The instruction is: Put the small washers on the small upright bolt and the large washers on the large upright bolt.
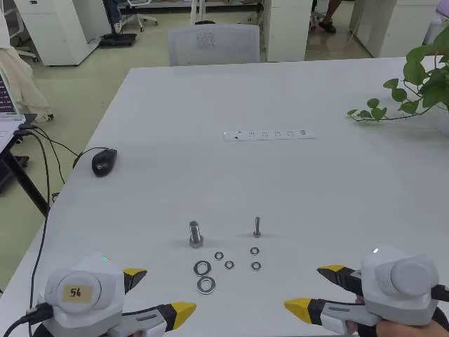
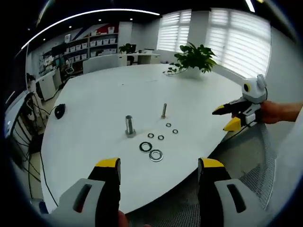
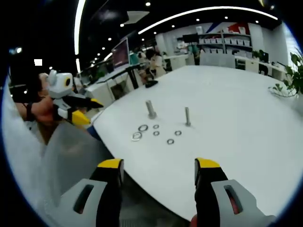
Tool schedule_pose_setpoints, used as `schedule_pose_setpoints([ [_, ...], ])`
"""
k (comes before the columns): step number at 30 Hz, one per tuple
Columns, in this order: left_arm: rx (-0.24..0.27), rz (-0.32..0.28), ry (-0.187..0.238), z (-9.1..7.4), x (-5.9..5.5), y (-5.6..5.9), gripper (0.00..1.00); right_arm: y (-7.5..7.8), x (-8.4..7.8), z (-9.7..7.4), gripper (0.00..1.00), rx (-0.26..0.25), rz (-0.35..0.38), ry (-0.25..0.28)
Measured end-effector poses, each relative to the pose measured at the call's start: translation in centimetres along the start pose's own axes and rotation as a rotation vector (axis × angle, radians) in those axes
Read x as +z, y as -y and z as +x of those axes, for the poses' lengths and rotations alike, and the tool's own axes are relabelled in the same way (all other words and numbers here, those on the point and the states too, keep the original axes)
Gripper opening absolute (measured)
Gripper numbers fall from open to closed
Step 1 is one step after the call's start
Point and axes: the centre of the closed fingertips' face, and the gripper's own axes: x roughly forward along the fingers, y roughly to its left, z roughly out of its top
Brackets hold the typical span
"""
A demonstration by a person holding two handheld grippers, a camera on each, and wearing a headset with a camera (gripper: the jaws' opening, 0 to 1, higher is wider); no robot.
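Observation:
A large upright bolt (image 1: 195, 234) (image 2: 129, 125) (image 3: 150, 109) stands on the white table (image 1: 266, 126), with a small upright bolt (image 1: 257, 226) (image 2: 164, 110) (image 3: 187, 116) to its right. Two large washers (image 1: 204, 276) (image 2: 151, 151) (image 3: 140, 132) lie in front of the large bolt. Several small washers (image 1: 242, 258) (image 2: 162, 133) (image 3: 166, 135) lie scattered between and in front of the bolts. My left gripper (image 1: 160, 293) (image 2: 158, 165) is open near the table's front edge, left of the washers. My right gripper (image 1: 314, 288) (image 3: 158, 164) is open at the front right, empty.
A black mouse (image 1: 104, 161) with its cable lies at the table's left. A white power strip (image 1: 269, 134) sits mid-table. A leafy plant (image 1: 414, 88) reaches in from the far right. A grey chair (image 1: 213, 44) stands behind the table.

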Motion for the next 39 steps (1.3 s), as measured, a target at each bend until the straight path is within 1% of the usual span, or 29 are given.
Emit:
schedule_pose_setpoints([
  [9, 0.006, -0.003, 0.0, -0.32, -0.2, -0.26, 0.66, 0.05, -0.03, -0.02, 0.61, -0.003, -0.005, -0.002],
  [15, 0.009, -0.005, 0.004, -0.34, -0.05, -0.47, 0.66, 0.07, -0.05, 0.0, 0.61, -0.004, -0.007, -0.004],
  [26, 0.004, -0.003, 0.003, -0.29, -0.16, -0.38, 0.66, 0.12, -0.09, 0.0, 0.61, -0.008, -0.011, -0.008],
  [32, 0.003, -0.002, 0.004, -0.32, -0.14, -0.35, 0.66, 0.02, -0.18, 0.09, 0.61, -0.006, -0.02, -0.018],
  [39, 0.0, -0.008, 0.018, -0.35, 0.26, -0.41, 0.66, -0.21, -0.26, 0.28, 0.61, 0.001, -0.038, -0.04],
])
